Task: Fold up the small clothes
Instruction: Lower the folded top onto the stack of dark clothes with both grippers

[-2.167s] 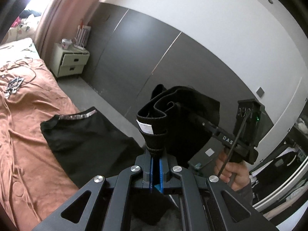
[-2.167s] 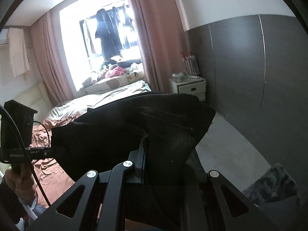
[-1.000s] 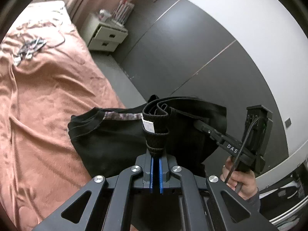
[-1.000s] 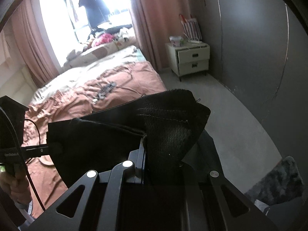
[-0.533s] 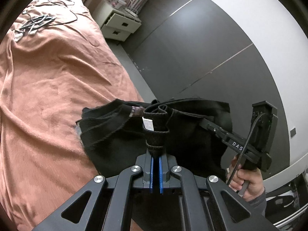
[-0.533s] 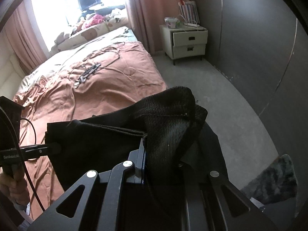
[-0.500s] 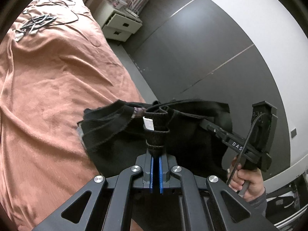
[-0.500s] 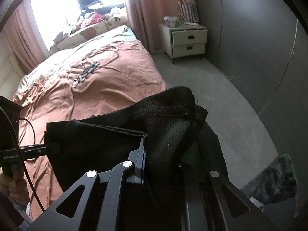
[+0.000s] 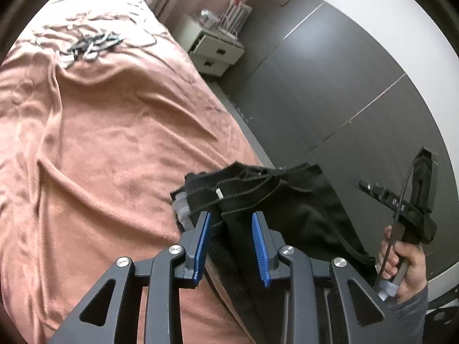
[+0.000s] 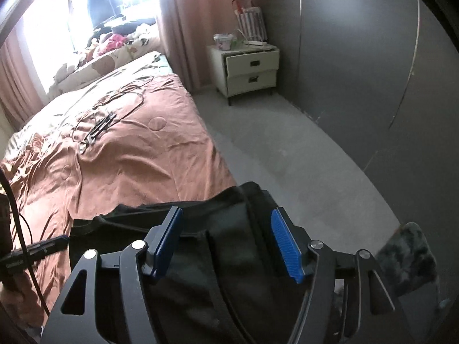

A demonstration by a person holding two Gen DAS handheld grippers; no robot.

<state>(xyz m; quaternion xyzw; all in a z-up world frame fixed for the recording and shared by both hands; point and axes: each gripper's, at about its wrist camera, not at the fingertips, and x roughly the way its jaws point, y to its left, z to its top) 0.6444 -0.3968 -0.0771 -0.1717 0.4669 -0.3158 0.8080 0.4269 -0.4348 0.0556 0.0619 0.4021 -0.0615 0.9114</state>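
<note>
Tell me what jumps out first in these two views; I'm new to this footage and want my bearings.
The crumpled black knit garment lies at the near corner of the rumpled rust-pink bedspread. The left gripper and right gripper both show blue-padded jaws that have just been opening, spread with the cloth between them but no longer pinched. Farther off, a cream two-drawer nightstand stands by the dark grey wall panels.
</note>
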